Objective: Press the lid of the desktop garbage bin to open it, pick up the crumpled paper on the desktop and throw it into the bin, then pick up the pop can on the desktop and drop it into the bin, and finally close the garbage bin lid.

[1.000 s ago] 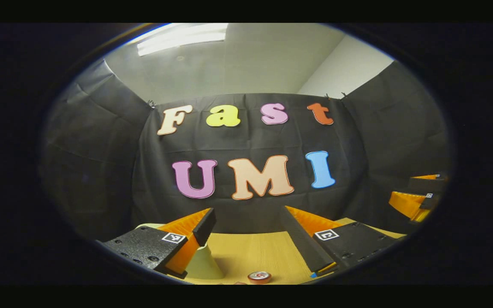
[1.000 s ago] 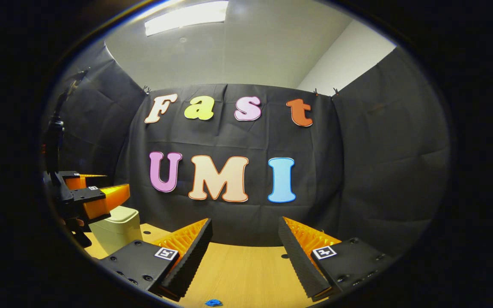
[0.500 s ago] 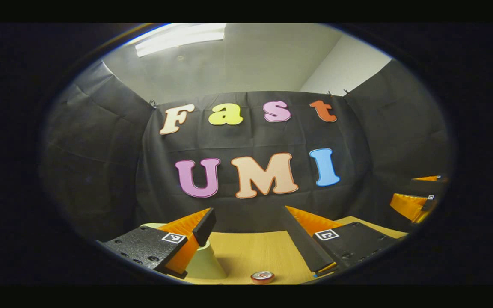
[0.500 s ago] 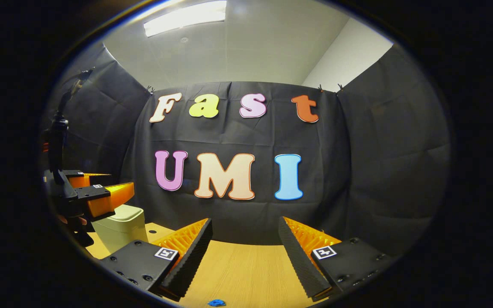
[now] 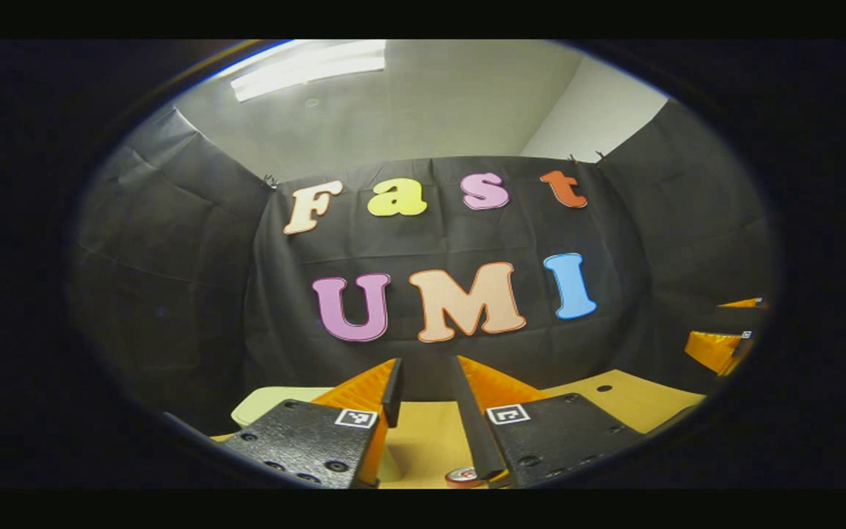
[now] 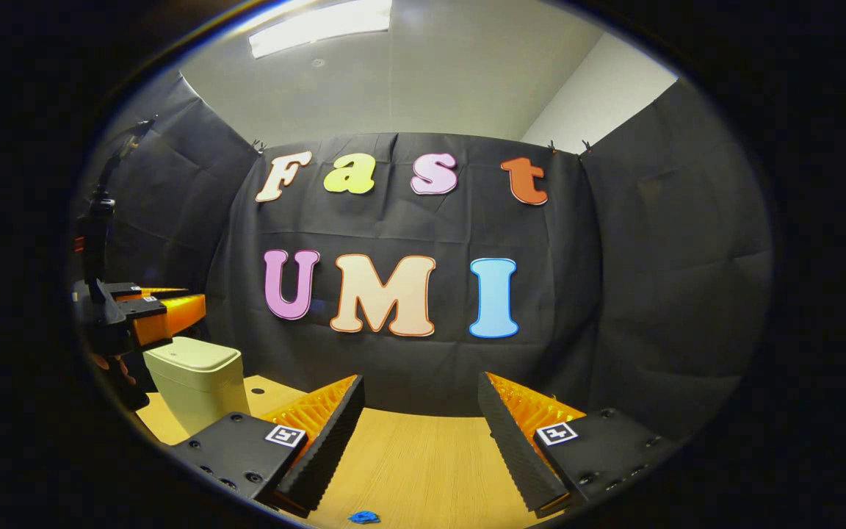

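A cream desktop bin with its lid down stands at the left of the wooden table. Its lid shows left of my left gripper's own fingers. My left gripper is open by a narrow gap with nothing between the fingers. It hovers just above the bin's near side. The pop can's top peeks out low between those fingers. My right gripper is wide open and empty above the table, and it appears at the far right. A small blue crumpled piece lies under it.
A hand holds the left gripper beside the bin. The table has a small round hole near its back. Black cloth walls close in the back and both sides.
My left gripper's fingers have drawn much closer together. It has shifted so more of the bin's lid shows, and it sits a little higher over the bin. My right gripper has barely moved.
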{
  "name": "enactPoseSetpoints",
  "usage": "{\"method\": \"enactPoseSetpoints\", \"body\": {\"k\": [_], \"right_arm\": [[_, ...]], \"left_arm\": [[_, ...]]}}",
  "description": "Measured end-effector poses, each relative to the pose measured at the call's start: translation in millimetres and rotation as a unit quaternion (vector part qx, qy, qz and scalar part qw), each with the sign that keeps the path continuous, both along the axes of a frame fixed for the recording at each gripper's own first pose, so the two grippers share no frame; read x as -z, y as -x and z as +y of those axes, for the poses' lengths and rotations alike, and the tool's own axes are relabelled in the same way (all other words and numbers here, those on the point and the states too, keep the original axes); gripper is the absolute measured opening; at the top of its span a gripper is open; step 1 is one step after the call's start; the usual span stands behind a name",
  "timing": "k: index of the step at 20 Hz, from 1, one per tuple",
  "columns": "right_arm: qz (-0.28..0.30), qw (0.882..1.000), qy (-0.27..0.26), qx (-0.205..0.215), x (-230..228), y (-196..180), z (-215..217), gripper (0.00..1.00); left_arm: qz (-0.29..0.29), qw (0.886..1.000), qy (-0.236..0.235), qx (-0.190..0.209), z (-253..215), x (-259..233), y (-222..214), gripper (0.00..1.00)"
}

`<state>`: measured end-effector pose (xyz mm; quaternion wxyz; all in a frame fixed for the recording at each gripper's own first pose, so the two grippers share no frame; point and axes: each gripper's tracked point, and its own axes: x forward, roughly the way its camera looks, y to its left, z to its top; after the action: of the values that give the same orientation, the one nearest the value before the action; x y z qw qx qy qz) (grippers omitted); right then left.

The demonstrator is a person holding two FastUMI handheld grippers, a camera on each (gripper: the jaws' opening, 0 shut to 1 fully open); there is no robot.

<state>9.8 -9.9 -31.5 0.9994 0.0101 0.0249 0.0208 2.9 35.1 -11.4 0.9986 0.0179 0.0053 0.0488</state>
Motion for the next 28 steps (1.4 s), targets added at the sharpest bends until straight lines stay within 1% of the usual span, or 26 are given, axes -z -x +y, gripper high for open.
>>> {"method": "enactPoseSetpoints", "body": {"k": [1, 3, 4, 5, 6, 7, 8, 9, 10, 12, 13, 16, 20, 21, 22, 23, 26, 27, 28], "right_arm": [[0.002, 1.0, 0.001, -0.001, 1.4, -1.7, 1.6, 0.98], [0.005, 1.0, 0.002, -0.003, 3.9, -3.1, 4.7, 0.98], [0.006, 1.0, 0.002, -0.003, 5.0, -3.8, 6.7, 0.98], [0.006, 1.0, 0.001, -0.004, 4.7, -5.3, 8.6, 0.98], [0.006, 1.0, 0.0, -0.004, 5.9, -5.1, 10.5, 0.98], [0.007, 1.0, 0.001, -0.003, 6.6, -6.6, 10.5, 0.98], [0.007, 1.0, 0.003, -0.001, 7.9, -8.3, 9.8, 0.98], [0.009, 1.0, 0.005, 0.0, 8.9, -9.9, 9.3, 0.98], [0.012, 1.0, 0.005, 0.001, 11.6, -11.2, 9.6, 0.98], [0.022, 1.0, 0.001, 0.002, 17.4, -14.0, 11.5, 0.98], [0.027, 1.0, 0.0, -0.002, 19.6, -14.5, 14.3, 0.98], [0.034, 0.999, 0.009, -0.002, 25.6, -14.2, 17.4, 0.98], [0.046, 0.999, 0.013, -0.001, 32.3, -16.7, 25.6, 0.98], [0.047, 0.999, 0.017, 0.0, 32.5, -17.9, 26.9, 0.96], [0.048, 0.999, 0.022, 0.005, 34.0, -17.8, 25.8, 0.98], [0.051, 0.998, 0.023, 0.007, 35.7, -18.2, 25.6, 0.98], [0.063, 0.998, 0.017, 0.016, 44.3, -17.2, 28.5, 0.98], [0.069, 0.997, 0.018, 0.019, 47.6, -17.3, 28.9, 0.96], [0.074, 0.997, 0.02, 0.018, 52.1, -16.2, 30.3, 0.96]], "left_arm": [[-0.001, 1.0, -0.004, -0.007, 5.6, 0.2, -1.1, 0.29], [-0.002, 1.0, -0.006, -0.013, 11.4, 0.6, -1.3, 0.36], [-0.001, 1.0, -0.006, -0.016, 15.5, 1.5, -1.1, 0.25], [0.002, 1.0, -0.005, -0.017, 18.4, 4.6, -0.2, 0.22], [0.007, 1.0, -0.003, -0.015, 20.8, 8.7, -0.8, 0.24], [0.01, 1.0, -0.004, -0.024, 29.1, 10.0, 1.6, 0.27], [0.012, 0.999, -0.003, -0.031, 34.5, 12.1, 2.0, 0.19], [0.012, 0.999, -0.002, -0.04, 44.9, 12.8, 2.5, 0.16], [0.013, 0.999, -0.003, -0.051, 55.0, 14.6, 4.9, 0.0], [0.014, 0.996, -0.016, -0.083, 79.7, 18.7, 7.2, 0.0], [0.016, 0.996, -0.021, -0.091, 88.4, 22.3, 7.1, 0.0], [0.024, 0.995, -0.019, -0.092, 100.0, 35.2, 5.2, 0.0], [0.051, 0.993, -0.006, -0.111, 122.8, 62.1, 2.2, 0.0], [0.056, 0.992, -0.005, -0.114, 127.6, 68.8, 1.3, 0.0], [0.065, 0.991, -0.005, -0.119, 134.2, 76.9, -0.9, 0.0], [0.076, 0.989, -0.003, -0.124, 140.4, 87.3, -1.9, 0.0], [0.105, 0.986, 0.02, -0.13, 150.3, 117.7, -2.1, 0.0], [0.113, 0.984, 0.027, -0.133, 155.8, 126.6, -3.6, 0.0], [0.121, 0.983, 0.031, -0.136, 158.8, 133.8, -3.7, 0.0]]}}
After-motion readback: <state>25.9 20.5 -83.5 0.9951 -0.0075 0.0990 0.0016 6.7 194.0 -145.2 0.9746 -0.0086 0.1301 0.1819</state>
